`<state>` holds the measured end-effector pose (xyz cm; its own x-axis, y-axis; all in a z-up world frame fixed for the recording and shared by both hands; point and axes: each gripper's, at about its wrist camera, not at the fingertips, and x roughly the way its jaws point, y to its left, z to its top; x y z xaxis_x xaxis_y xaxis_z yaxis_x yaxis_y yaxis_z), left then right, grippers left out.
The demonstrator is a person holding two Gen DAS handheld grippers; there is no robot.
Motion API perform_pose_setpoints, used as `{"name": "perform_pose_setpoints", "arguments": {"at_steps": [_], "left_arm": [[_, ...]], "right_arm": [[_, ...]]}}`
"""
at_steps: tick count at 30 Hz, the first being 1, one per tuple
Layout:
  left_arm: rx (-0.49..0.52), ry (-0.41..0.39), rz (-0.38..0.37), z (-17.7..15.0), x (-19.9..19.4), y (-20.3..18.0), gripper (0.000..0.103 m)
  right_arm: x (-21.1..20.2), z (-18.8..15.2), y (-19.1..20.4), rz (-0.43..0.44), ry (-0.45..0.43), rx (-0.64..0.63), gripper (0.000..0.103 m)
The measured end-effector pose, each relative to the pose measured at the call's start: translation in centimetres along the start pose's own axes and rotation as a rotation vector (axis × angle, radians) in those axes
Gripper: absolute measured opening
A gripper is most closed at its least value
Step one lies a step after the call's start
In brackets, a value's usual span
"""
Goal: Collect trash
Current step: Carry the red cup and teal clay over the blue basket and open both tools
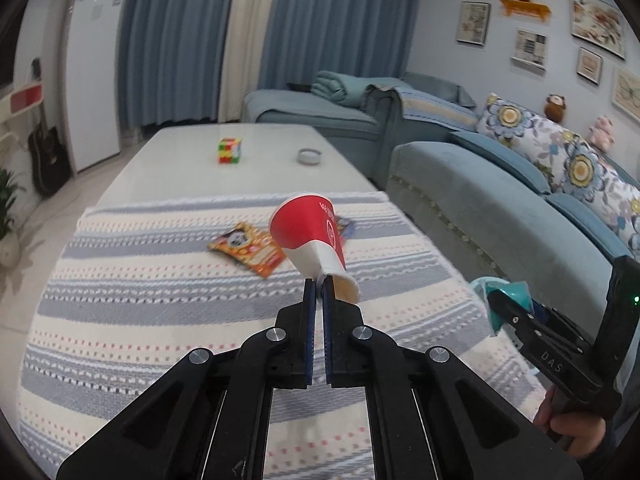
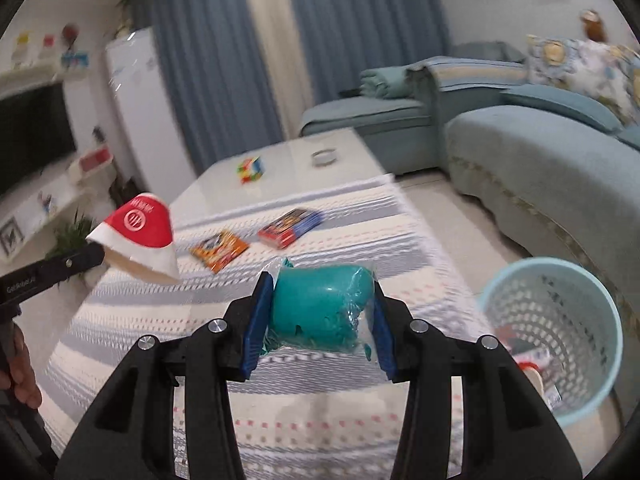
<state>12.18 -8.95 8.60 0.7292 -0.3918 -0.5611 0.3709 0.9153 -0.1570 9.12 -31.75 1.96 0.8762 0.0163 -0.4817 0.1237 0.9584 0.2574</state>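
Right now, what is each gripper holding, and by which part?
Left gripper: flattened red paper cup, pinched at its rim. Right gripper: teal bagged lump, squeezed across its sides.

A home living room is shown. A blue sectional sofa [image 1: 492, 184] with floral cushions [image 1: 560, 148] is set beside a low white tabletop [image 1: 180, 168]. Long blue curtains [image 1: 328, 32] are hung behind it, framed pictures [image 1: 474, 22] are mounted on the wall, and a guitar [image 1: 46, 156] is propped at one side.
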Motion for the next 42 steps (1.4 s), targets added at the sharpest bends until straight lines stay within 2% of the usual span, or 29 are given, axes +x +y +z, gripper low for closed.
{"name": "perform_pose_setpoints", "arguments": {"at_steps": [4, 7, 14, 18, 27, 32, 42], "left_arm": [[0.035, -0.025, -0.033, 1.1, -0.8, -2.9, 0.002], [0.069, -0.036, -0.054, 1.8, -0.9, -5.1, 0.002], [0.158, -0.029, -0.106, 2.1, 0.1, -9.7, 0.002], [0.181, -0.022, -0.127, 2.5, 0.9, -11.6, 0.002], [0.213, -0.009, -0.181, 2.5, 2.9, -14.4, 0.002], [0.264, -0.006, -0.187, 1.8, 4.1, -16.2, 0.002], [0.258, 0.023, -0.246, 1.3, 6.4, -18.1, 0.002]], "right_arm": [[-2.1, 0.3, -2.7, -0.043, -0.046, 0.063, 0.042], [-3.0, 0.6, -3.3, -0.099, -0.064, 0.024, 0.042], [-4.1, 0.8, -5.6, -0.116, -0.089, 0.075, 0.042], [-4.4, 0.8, -6.4, -0.158, -0.099, 0.071, 0.042], [-5.1, 0.6, -9.8, -0.183, -0.114, 0.157, 0.042], [-5.5, 0.5, -10.6, -0.221, -0.115, 0.143, 0.042], [-6.2, -0.5, -13.8, -0.248, -0.117, 0.230, 0.042]]}}
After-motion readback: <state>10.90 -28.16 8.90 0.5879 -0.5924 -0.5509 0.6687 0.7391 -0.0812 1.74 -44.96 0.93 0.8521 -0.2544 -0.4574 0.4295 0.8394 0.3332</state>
